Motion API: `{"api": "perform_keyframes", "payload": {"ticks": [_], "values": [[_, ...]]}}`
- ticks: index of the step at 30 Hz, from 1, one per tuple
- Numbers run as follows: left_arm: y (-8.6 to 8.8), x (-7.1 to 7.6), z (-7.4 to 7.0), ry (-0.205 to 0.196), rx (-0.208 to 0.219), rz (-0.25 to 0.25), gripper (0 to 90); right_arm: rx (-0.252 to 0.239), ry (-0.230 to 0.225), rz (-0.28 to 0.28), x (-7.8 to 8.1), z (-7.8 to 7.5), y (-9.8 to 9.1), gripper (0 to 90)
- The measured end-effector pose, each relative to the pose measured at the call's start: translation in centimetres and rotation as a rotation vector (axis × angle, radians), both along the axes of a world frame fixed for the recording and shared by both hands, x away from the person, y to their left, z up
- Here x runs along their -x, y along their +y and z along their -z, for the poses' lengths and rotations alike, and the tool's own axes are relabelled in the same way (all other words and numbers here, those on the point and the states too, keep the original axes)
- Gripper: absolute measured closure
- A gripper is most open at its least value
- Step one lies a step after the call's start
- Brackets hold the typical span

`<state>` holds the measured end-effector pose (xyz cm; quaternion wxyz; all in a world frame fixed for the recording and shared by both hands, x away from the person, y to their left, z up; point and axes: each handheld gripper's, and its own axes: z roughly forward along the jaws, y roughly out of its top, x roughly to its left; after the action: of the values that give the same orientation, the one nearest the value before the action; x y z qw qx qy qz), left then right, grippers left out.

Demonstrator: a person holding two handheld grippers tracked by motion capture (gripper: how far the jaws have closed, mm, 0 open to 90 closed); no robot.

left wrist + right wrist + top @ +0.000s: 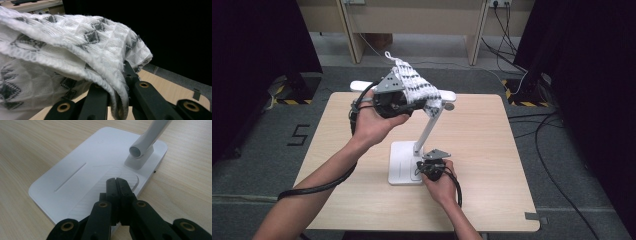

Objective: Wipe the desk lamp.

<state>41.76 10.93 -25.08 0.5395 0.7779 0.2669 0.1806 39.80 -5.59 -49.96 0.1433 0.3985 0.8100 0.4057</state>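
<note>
The left tongs point(404, 97) are clamped on a white patterned cloth point(419, 87), held up over the lamp's head point(447, 95) at the far side of the bench point(492, 150). The right tongs point(116, 181) are pressed together, tips on the lamp base point(75, 170) nearer.

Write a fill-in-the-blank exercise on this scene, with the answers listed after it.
1. The left gripper is shut on a white and grey ____.
2. The cloth hangs over the head of the white desk ____.
3. The right gripper rests with its jaws ____ on the lamp base.
4. The lamp stands on a light ____ table.

Answers: cloth; lamp; shut; wooden
</note>
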Motion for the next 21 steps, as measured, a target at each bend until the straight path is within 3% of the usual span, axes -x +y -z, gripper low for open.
{"api": "perform_keyframes", "payload": {"ticks": [21], "values": [[-4.3, -0.9, 1.2, 0.049, -0.013, 0.057, 84.6, -0.002, 0.006, 0.001, 0.0, 0.0, 0.1, 89.6]]}}
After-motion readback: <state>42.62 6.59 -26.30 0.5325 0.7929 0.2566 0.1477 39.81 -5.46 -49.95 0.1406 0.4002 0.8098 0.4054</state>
